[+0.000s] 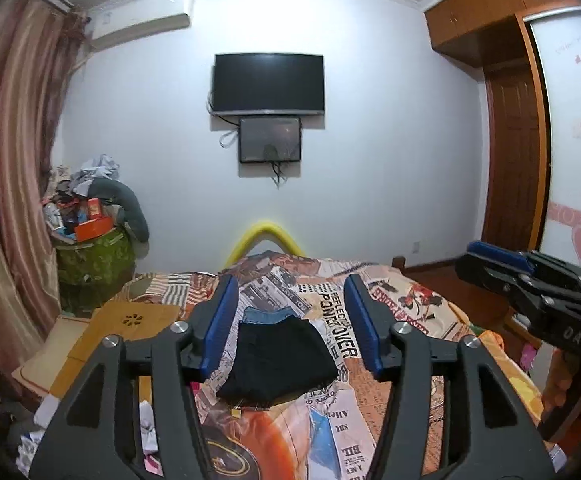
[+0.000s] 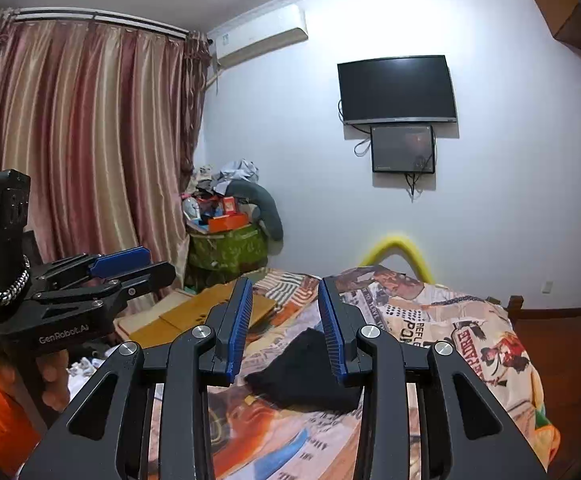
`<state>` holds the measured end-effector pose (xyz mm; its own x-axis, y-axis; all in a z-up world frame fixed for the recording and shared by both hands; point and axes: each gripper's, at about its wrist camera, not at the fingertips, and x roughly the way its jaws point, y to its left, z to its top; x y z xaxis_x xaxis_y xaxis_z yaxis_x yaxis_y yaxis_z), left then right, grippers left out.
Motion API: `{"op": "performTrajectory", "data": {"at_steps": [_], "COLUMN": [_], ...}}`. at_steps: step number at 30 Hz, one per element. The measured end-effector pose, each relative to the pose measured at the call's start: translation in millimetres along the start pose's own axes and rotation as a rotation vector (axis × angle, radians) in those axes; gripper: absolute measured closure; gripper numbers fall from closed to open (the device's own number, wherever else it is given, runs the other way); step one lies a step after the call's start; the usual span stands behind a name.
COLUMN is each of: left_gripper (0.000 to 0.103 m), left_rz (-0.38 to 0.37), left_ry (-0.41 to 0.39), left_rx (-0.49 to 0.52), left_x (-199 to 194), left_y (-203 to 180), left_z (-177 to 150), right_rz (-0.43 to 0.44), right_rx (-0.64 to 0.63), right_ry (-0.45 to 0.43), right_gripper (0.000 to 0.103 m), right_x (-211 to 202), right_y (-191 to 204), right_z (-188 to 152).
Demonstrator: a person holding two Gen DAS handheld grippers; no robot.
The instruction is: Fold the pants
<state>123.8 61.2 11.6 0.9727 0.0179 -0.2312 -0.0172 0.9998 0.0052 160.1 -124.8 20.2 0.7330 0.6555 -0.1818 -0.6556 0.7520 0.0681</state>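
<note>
Folded black pants (image 1: 278, 360) lie on the patterned bedspread (image 1: 390, 320), with a folded blue denim piece (image 1: 268, 315) just behind them. My left gripper (image 1: 292, 284) is open and empty, raised above the bed with the black pants seen between its fingers. My right gripper (image 2: 284, 284) is open and empty too, raised above the black pants (image 2: 306, 376). The right gripper also shows from the side at the right of the left wrist view (image 1: 490, 254). The left gripper shows at the left of the right wrist view (image 2: 130, 264).
A wooden board (image 1: 130, 320) lies at the bed's left side. A green bin piled with clutter (image 1: 94, 256) stands by the curtain (image 1: 6, 160). A TV (image 1: 268, 82) hangs on the far wall. A wooden wardrobe (image 1: 502, 140) stands on the right.
</note>
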Motion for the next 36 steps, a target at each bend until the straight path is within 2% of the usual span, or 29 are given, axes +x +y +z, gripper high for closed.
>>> {"op": "performTrajectory", "data": {"at_steps": [7, 9, 10, 11, 16, 17, 19, 22, 36], "left_gripper": [0.033, 0.028, 0.021, 0.015, 0.005, 0.004, 0.003, 0.002, 0.001], "left_rz": [0.028, 0.031, 0.037, 0.043, 0.050, 0.051, 0.045, 0.043, 0.061], "left_ry": [-0.026, -0.029, -0.032, -0.037, -0.042, -0.040, -0.033, -0.025, -0.017], "left_rx": [-0.029, -0.044, -0.048, -0.052, -0.047, -0.048, -0.052, -0.061, -0.068], "left_x": [-28.9, -33.7, -34.7, -36.5, -40.9, -41.2, -40.3, -40.1, -37.9], "left_y": [0.8, 2.7, 3.1, 3.7, 3.2, 2.6, 3.0, 3.6, 3.2], "left_z": [-15.6, -18.0, -19.0, -20.5, -28.1, -29.8, -31.8, -35.1, -39.8], "right_rz": [-0.021, -0.032, -0.041, -0.056, -0.098, -0.106, -0.118, -0.136, -0.132], "right_rx": [0.021, 0.043, 0.052, 0.058, 0.074, 0.078, 0.078, 0.073, 0.062], "right_ry": [-0.015, -0.017, -0.025, -0.035, -0.039, -0.042, -0.037, -0.037, -0.011], "right_gripper": [0.070, 0.053, 0.042, 0.037, 0.018, 0.016, 0.013, 0.001, 0.001], "right_x": [-20.5, -22.1, -24.2, -24.6, -30.5, -29.1, -31.9, -30.6, -34.3], "right_y": [8.3, 6.4, 6.4, 5.2, 4.6, 3.0, 4.3, 4.6, 9.5], "right_z": [-16.1, -19.1, -20.4, -21.4, -25.5, -25.1, -26.4, -27.0, -37.2]}}
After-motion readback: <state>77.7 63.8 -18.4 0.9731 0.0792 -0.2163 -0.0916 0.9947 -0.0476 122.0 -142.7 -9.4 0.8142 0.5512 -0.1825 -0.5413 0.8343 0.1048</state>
